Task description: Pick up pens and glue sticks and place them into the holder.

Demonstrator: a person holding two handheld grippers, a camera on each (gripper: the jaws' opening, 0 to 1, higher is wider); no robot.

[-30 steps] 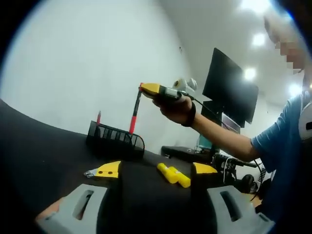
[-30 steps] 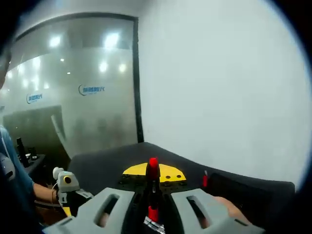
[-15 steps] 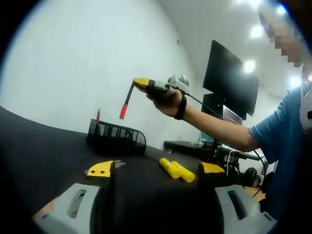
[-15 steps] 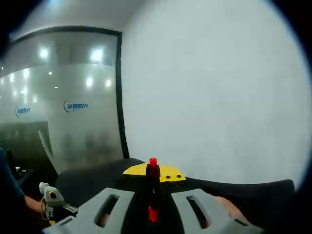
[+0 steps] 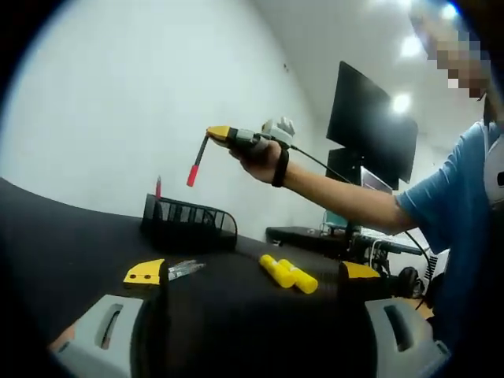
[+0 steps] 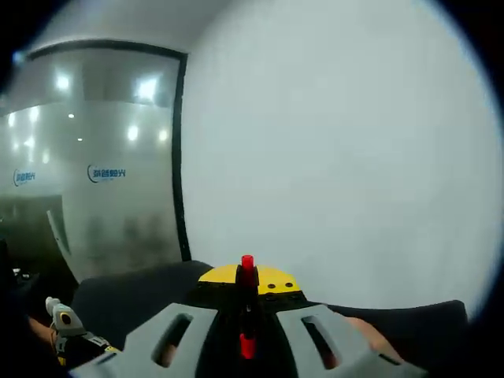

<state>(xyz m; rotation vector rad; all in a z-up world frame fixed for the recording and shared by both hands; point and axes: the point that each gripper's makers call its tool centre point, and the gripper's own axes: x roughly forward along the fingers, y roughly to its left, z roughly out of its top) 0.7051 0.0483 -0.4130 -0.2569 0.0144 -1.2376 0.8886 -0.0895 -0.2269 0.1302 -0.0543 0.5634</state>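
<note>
While the right gripper (image 5: 219, 132) is clamped on a red-tipped pen (image 5: 197, 162) held high above the black mesh holder (image 5: 189, 224), the pen hangs slanted, so it would be best brought upright over a free slot before lowering, clear of the red pen (image 5: 158, 187) already standing at the holder's left end. The left gripper (image 5: 256, 277) stands open and empty low over the table (image 5: 55, 236), with two yellow glue sticks (image 5: 287, 275) lying just beyond it.

I see a black table (image 5: 47, 236) under a plain white wall (image 5: 118, 94); a dark monitor (image 5: 370, 126) hangs beyond, with ceiling lights (image 5: 403, 101) glowing beside it. From the right gripper view, a frosted glass partition (image 6: 102, 181) carries blue lettering (image 6: 105, 172); a black frame post (image 6: 178, 157) edges it.
</note>
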